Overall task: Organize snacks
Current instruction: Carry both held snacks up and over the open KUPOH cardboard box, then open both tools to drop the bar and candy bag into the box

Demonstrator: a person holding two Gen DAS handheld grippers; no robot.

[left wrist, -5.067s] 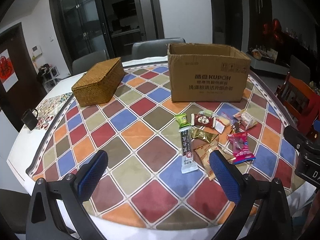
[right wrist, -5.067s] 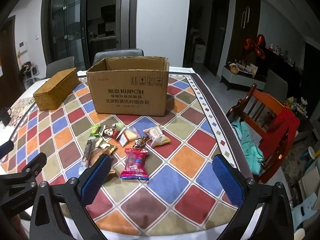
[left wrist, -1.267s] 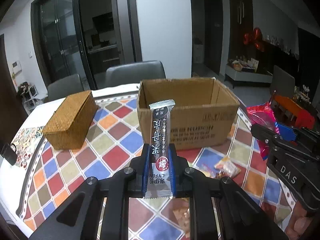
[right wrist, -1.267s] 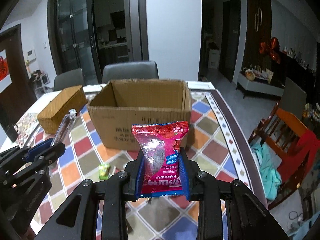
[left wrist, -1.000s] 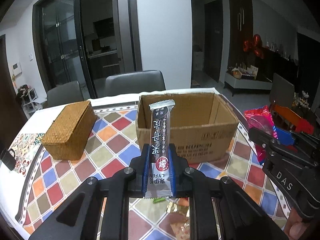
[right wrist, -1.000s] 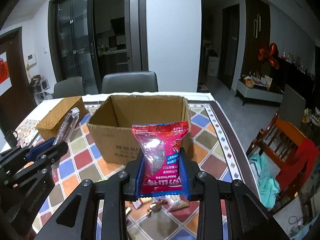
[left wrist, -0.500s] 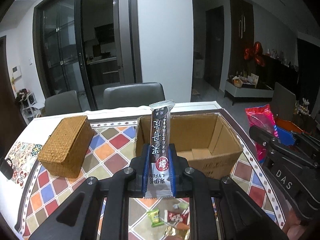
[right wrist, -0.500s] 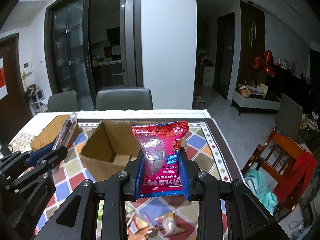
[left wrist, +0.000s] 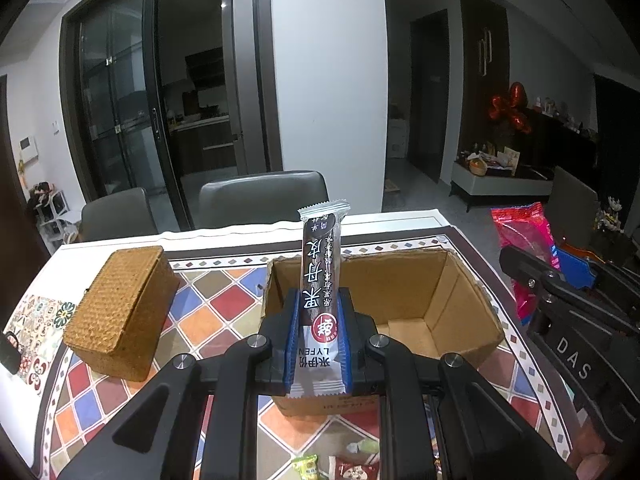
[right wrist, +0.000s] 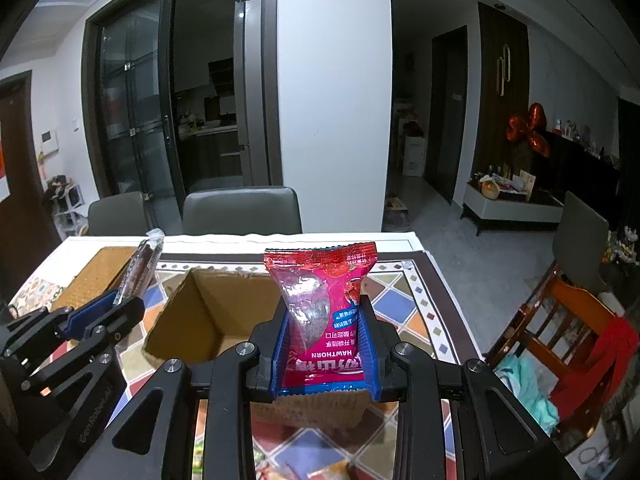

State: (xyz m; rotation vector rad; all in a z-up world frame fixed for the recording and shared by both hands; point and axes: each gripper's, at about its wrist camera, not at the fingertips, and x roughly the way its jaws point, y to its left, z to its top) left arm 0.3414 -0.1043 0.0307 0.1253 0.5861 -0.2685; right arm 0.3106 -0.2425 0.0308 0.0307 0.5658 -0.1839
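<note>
Long dark snack bar (left wrist: 321,280) with a silver crimped top and white lower end, long axis upright, clamped by the left gripper (left wrist: 318,344) over the open cardboard box (left wrist: 460,300). Red hawthorn packet (right wrist: 326,304), print upside down, stands upright, pinched by the right gripper (right wrist: 325,356) above the same box. Woven basket (left wrist: 120,312) lies to the left on the chequered tablecloth (left wrist: 212,304).

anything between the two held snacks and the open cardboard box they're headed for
Nothing visible. The cardboard box stands open at the top with its inside bare. The left hand-held gripper holds the black-and-white snack bar and the right hand-held gripper holds the red hawthorn packet, both in front of the opening.
</note>
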